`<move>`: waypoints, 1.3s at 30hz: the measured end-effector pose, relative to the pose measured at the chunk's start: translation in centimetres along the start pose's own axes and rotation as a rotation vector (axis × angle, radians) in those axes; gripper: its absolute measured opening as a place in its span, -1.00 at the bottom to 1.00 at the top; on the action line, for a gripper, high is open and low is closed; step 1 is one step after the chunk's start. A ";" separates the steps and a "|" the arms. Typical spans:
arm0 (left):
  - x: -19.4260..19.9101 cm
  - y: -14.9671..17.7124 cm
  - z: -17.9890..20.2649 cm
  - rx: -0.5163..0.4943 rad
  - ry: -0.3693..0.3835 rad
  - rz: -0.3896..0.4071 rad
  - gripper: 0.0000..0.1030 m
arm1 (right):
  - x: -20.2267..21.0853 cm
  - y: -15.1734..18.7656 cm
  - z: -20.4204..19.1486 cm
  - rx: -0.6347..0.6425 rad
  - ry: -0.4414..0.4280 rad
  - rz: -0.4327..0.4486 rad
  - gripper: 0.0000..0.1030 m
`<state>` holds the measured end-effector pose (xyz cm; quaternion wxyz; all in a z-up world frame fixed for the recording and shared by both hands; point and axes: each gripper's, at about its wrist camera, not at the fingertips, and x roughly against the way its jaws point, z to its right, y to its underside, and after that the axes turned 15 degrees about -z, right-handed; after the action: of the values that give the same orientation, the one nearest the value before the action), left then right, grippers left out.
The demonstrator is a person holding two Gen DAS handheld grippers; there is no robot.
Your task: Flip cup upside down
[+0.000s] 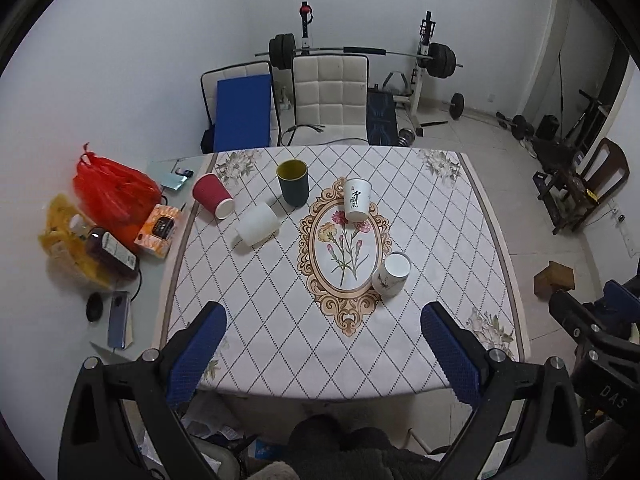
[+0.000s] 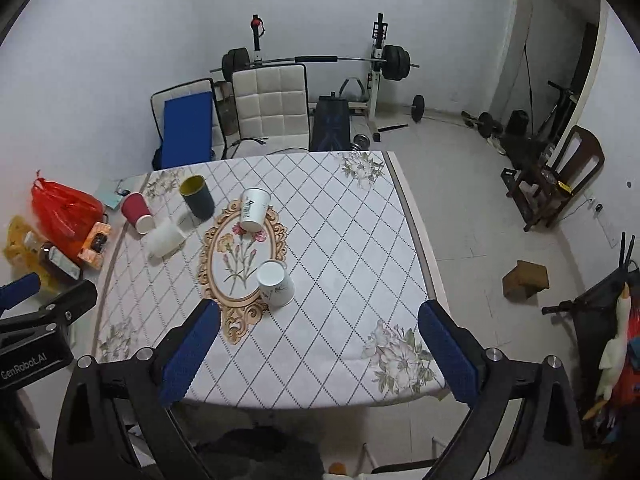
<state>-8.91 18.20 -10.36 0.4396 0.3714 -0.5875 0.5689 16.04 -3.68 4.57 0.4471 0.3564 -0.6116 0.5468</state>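
Several cups stand on the patterned tablecloth [image 1: 440, 240]. A white cup with a grey sprig [image 1: 391, 274] [image 2: 275, 283] stands mouth up nearest me. A white paper cup with black writing [image 1: 356, 199] [image 2: 254, 209] stands mouth up behind it. A dark green cup with a yellow inside [image 1: 293, 182] [image 2: 197, 196] stands mouth up. A red paper cup [image 1: 213, 201] [image 2: 137, 212] and a plain white cup [image 1: 257, 224] [image 2: 166, 238] stand upside down at the left. My left gripper [image 1: 322, 316] and right gripper [image 2: 320, 314] are open and empty, above the table's near edge.
Left of the cloth lie a red bag [image 1: 114, 192], a yellow bag [image 1: 64, 236], an orange box [image 1: 159, 231], a dark bottle [image 1: 110, 250] and a phone [image 1: 119, 319]. Behind the table stand a white chair [image 1: 330, 96] and a barbell rack [image 1: 424, 64]. A wooden block [image 2: 526, 279] sits on the floor.
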 end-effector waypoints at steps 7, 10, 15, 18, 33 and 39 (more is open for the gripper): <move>3.2 1.9 0.2 0.006 0.003 0.020 0.94 | 5.3 1.6 0.3 0.011 -0.030 0.035 0.97; 4.2 2.4 0.2 0.010 0.004 0.034 0.94 | 6.8 1.9 0.4 0.010 -0.023 0.051 0.97; 5.0 3.0 0.2 0.015 0.008 0.046 0.94 | 8.1 2.2 0.7 0.007 -0.020 0.058 0.97; 5.4 3.2 0.3 0.017 0.016 0.052 0.94 | 8.3 2.2 0.8 0.005 -0.020 0.059 0.97; 5.6 3.6 0.4 0.026 -0.003 0.065 0.96 | 9.1 2.3 1.5 0.010 -0.019 0.061 0.98; 5.6 4.1 0.5 0.037 -0.011 0.064 0.96 | 9.2 2.1 1.3 0.016 -0.013 0.065 0.98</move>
<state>-14.70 18.40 -6.47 0.4110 0.3639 -0.5908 0.5913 10.76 -4.16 12.43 0.4224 0.3434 -0.6212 0.5637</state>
